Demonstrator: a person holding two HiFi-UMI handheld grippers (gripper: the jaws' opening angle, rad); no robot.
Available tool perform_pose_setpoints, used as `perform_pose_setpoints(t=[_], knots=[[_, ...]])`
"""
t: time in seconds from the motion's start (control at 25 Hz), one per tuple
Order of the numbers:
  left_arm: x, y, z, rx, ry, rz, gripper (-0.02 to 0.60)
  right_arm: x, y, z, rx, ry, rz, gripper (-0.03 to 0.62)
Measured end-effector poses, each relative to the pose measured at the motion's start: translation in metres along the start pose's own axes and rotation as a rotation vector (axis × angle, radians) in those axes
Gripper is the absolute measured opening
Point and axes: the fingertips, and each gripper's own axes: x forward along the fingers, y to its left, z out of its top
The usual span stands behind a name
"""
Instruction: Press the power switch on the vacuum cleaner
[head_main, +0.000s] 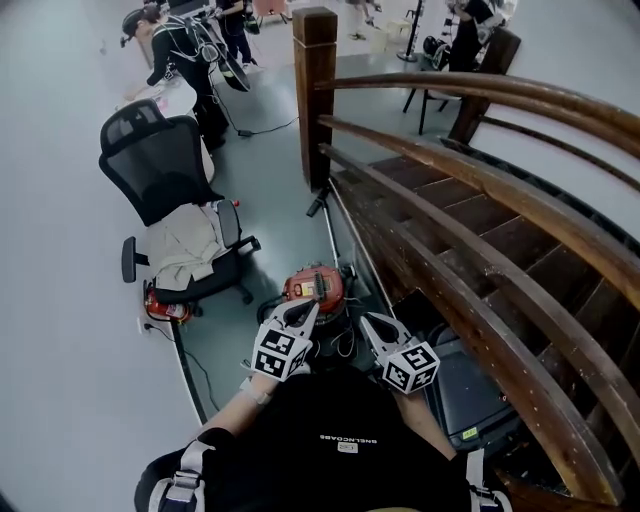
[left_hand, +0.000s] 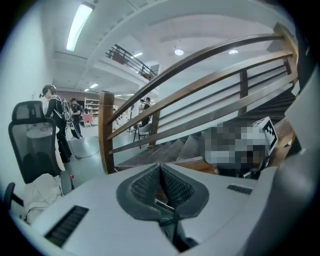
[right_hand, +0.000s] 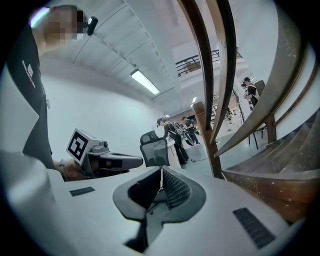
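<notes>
My left tool (head_main: 301, 314) and right tool (head_main: 374, 324), both clenched and empty, hover by the vacuum cleaner (head_main: 316, 284) at centre frame; I judge its switch still unpressed.

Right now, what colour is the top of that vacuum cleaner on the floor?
The vacuum cleaner has a red-orange top; clearest in the head view.

Vacuum cleaner (head_main: 315, 286), office chair (head_main: 168, 195) on floor (head_main: 60, 300)

Grey floor (head_main: 60, 250), a black office chair (head_main: 165, 190) — beside a curved wooden staircase (head_main: 480, 230).
</notes>
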Motion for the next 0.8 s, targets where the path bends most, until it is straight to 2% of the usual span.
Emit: perform_pose_setpoints(t=[0.28, 0.8], knots=[[-0.005, 0.004, 0.002, -0.038, -0.024, 0.05, 0.015, 0.007, -0.001, 0.008, 0.004, -0.013, 0.046, 0.029], [-0.009, -0.012, -0.003, -0.05, -0.023, 0.029, 0.015, 0.002, 0.003, 0.006, 0.018, -0.015, 0.061, 0.029]])
